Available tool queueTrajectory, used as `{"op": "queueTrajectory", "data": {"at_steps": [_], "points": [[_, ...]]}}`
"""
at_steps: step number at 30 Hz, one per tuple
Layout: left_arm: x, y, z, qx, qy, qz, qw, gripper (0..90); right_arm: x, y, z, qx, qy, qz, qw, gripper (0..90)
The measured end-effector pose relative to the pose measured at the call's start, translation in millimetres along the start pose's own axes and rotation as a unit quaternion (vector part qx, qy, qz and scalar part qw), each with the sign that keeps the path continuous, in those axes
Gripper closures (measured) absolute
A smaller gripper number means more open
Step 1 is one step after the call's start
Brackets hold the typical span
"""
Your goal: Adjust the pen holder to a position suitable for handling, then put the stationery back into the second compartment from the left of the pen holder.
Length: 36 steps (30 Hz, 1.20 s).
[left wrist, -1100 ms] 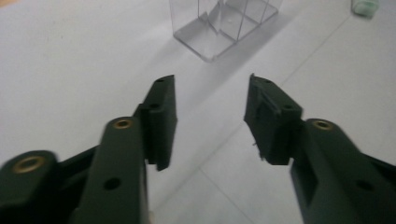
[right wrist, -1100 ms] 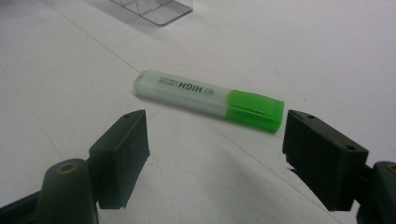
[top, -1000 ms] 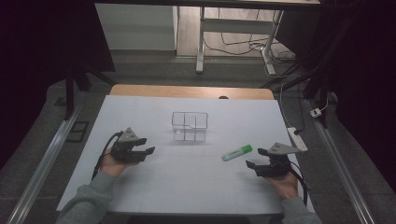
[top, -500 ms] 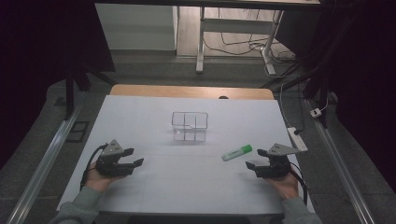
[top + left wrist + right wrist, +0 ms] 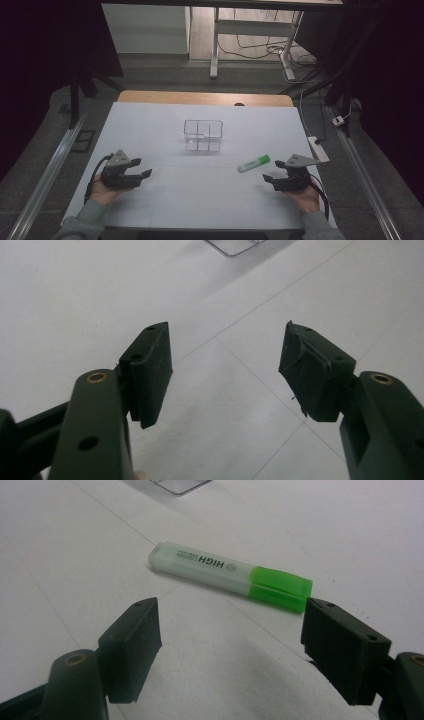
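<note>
High view: a white table point(image 5: 165, 125) with two hand-held black two-jaw grippers near its lower edge. The left gripper point(image 5: 143, 170) sits at lower left, jaws spread wide with nothing between them; they have just been opening. The right gripper point(image 5: 270, 173) sits at lower right, jaws also wide and empty. One white-bodied plastic highlighter with a green cap point(image 5: 253, 163) lies flat, lower right of centre, just up and left of the right gripper and not touching it. One clear plastic organiser box with dividers point(image 5: 202, 135) stands at the centre, empty as far as can be seen.

Left gripper view: the two pads point(image 5: 150, 372) stand far apart over bare tabletop; a corner of the clear box point(image 5: 235, 246) shows at the top edge.

Right gripper view: the highlighter point(image 5: 227, 575) lies just beyond the open jaws, cap toward the right.

Judgement: the work looks to be at its start, with the pick-up not yet made. The next move likely calls for the right gripper to advance, straddle the barrel and close.

Count: two grippers, one highlighter, one box.
</note>
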<state>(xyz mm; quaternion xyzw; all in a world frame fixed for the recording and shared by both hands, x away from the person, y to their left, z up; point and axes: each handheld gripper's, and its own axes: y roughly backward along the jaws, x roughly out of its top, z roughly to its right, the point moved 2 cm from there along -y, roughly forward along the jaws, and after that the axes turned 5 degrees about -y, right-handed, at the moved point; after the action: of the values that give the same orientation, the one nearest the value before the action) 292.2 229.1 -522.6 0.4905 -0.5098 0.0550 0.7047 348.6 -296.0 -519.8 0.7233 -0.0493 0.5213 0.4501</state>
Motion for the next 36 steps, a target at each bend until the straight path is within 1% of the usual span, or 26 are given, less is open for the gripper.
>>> {"op": "queueTrajectory", "data": {"at_steps": [9,13,16,18,20,21,25,29,33,36], "points": [[-0.2,0.1,-0.8,-0.002,0.0,0.0,1.0,36.5,-0.2,0.4,0.2,0.003,0.001,-0.005,1.0,23.4],[0.0,-0.8,-0.1,-0.004,0.0,-0.002,1.0,36.2,0.6,0.5,-0.6,0.003,0.007,-0.011,0.9999,23.4],[0.2,-2.1,0.9,-0.009,-0.005,-0.007,0.9999,35.7,7.0,1.6,-1.9,0.015,0.012,-0.015,0.9997,23.2],[0.5,-2.5,1.2,-0.011,-0.006,-0.008,0.9999,35.7,12.2,2.8,-3.8,0.018,0.024,-0.018,0.9994,23.2],[0.9,-3.1,0.9,-0.012,-0.006,-0.007,0.9999,35.7,18.1,3.6,-4.6,0.01,0.044,-0.032,0.9985,23.3],[1.0,-3.7,0.8,-0.013,-0.006,-0.007,0.9999,35.7,20.9,3.9,-4.1,0.01,0.051,-0.038,0.998,23.8],[1.4,-6.8,1.1,-0.017,-0.01,-0.012,0.9997,35.6,30.7,3.0,0.5,0.024,0.06,-0.053,0.9965,24.6],[1.3,-8.7,1.7,-0.019,-0.011,-0.016,0.9996,35.4,38.1,-1.7,5.3,0.038,0.074,-0.077,0.9936,23.7],[1.6,-8.8,2.2,-0.02,-0.012,-0.015,0.9996,35.4,45.0,-6.3,8.3,0.049,0.096,-0.105,0.9887,22.7],[1.5,-9.3,2.4,-0.021,-0.014,-0.017,0.9995,35.3,52.1,-7.8,6.5,0.055,0.117,-0.12,0.9844,22.7]]}}
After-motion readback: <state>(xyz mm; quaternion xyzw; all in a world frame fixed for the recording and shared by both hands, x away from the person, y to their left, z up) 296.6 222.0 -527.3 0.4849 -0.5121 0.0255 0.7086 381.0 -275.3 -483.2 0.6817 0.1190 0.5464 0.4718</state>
